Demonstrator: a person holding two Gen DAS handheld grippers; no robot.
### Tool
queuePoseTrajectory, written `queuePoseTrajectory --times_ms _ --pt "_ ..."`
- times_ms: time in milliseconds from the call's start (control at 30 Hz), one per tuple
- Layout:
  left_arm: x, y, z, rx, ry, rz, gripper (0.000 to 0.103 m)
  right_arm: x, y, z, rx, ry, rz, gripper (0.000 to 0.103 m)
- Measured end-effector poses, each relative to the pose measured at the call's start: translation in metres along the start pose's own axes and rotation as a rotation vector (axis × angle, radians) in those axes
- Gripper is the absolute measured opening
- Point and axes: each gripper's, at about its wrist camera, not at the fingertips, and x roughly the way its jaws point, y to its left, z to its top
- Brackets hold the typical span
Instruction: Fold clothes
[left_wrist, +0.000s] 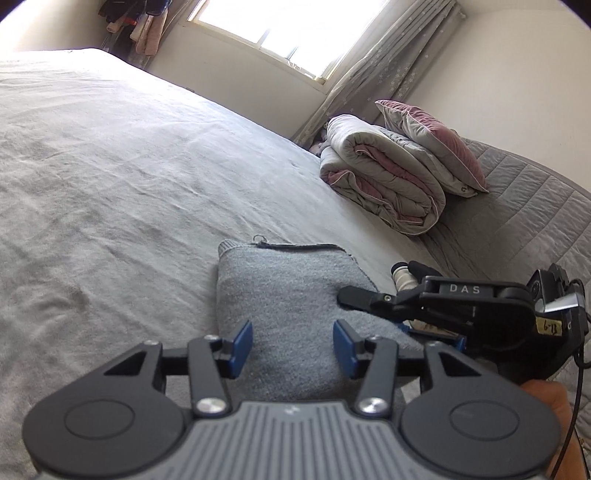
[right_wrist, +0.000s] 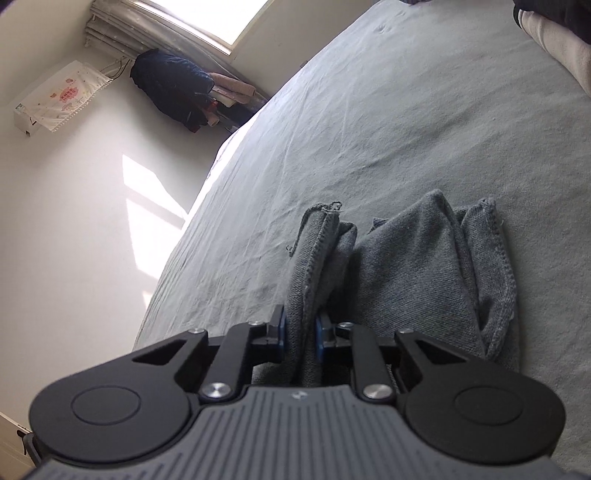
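Grey knitted garment folded into a thick bundle, lying on the bed near its near edge, on a pale grey sheet. Left gripper held low over the near end of the bundle, jaws apart, blue pads standing either side of the cloth without pressing it. Right gripper clamped on a raised fold of the same garment, the pads squeezing several layers of knit between them. From the right wrist view, the pinched fold standing up in a ridge with stitched hems and a loose thread at its far end, the rest of the garment lying in a second fold just beside it on the right. From the left wrist view, the right gripper reaching in from the right at the side of the bundle, its black body marked with letters and a yellow label, a cable trailing from its rear. Part of a hand visible under it at the right edge. Farther up the bed, well apart from the garment, a rolled quilt with a pink and grey pillow leaning on top. Window and curtain beyond, clothes hanging in the far corner.
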Motion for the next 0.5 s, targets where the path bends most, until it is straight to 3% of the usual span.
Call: queuePoseTrajectory --times_ms 200,500 --pt "0.003 -0.008 -0.003 0.052 0.003 -0.025 0.05 -0.01 0.002 0.011 -0.019 -0.026 0.017 0.019" --pt "0.013 -0.022 -0.014 0.128 0.065 -0.039 0.053 -0.041 -0.043 0.017 0.057 -0.031 0.014 0.019"
